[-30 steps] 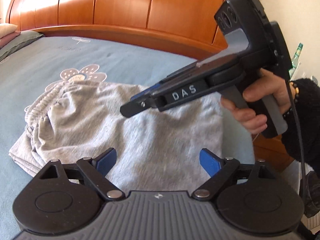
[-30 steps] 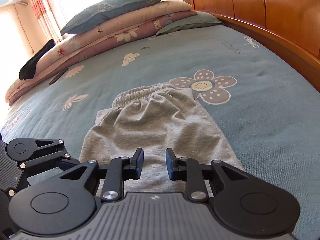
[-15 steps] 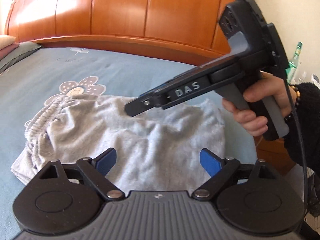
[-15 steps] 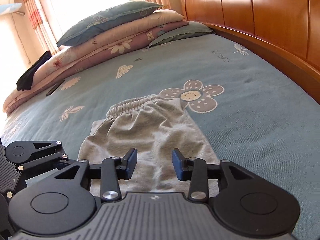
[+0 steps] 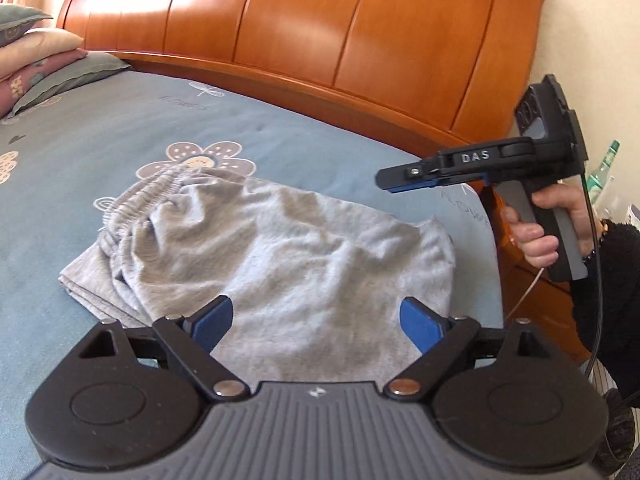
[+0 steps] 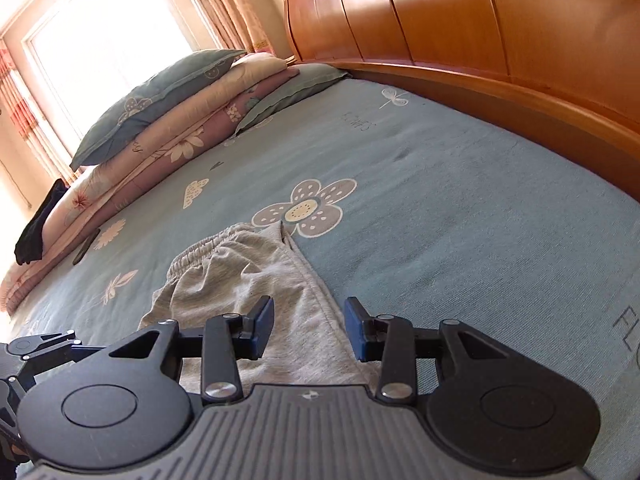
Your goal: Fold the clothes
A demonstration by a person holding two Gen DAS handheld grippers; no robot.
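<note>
Blue-green bedsheet (image 6: 460,208) with flower print (image 6: 306,210) covered bed. Wooden headboard (image 5: 320,32) ran along 12 o'clock edge. Stacked pillows (image 6: 180,112) lay at 10 o'clock, before bright window (image 6: 104,52). Green bottle (image 5: 602,172) stood at 3 o'clock.

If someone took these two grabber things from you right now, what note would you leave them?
Left gripper: open, empty, above the near edge of the grey shorts.
Right gripper: jaws have just been opening, nothing between them, off the shorts' right side.
Shorts: lying on the blue bedsheet, apparently folded in half, waistband toward the flower print, still rumpled.
Left: smooth it and fold again.
</note>
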